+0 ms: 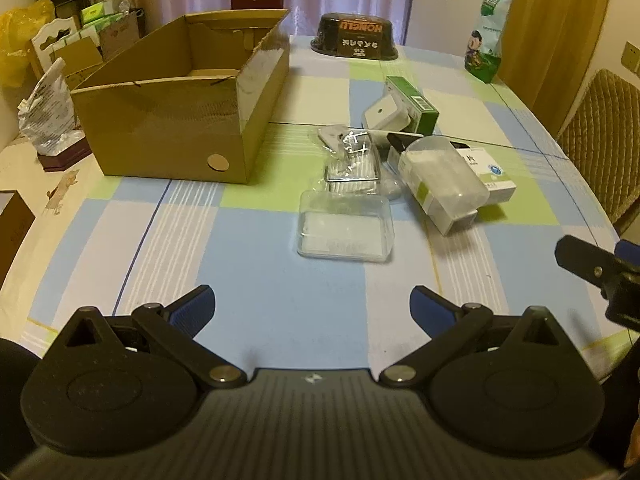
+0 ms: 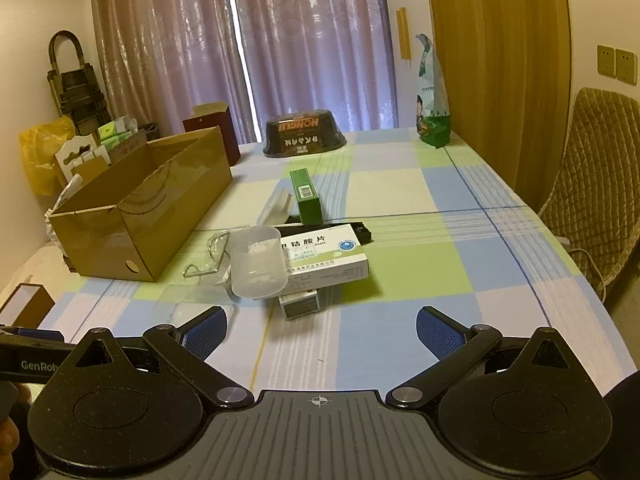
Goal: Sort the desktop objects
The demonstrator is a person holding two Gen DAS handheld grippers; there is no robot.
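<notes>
Cardboard box (image 1: 180, 120) with nothing visible inside; both grippers' jaws wide apart, unladen.

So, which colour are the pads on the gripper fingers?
Blue pads, clearest in the right wrist view.

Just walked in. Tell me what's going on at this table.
A person holds two handheld grippers over a checked tablecloth, set to sort clutter. Both the left gripper and the right gripper are open and hold nothing. Ahead lies a pile: a clear plastic case, a translucent cup on its side, a white medicine box and a green box. The open cardboard box looks empty, so nothing seems sorted yet.
</notes>
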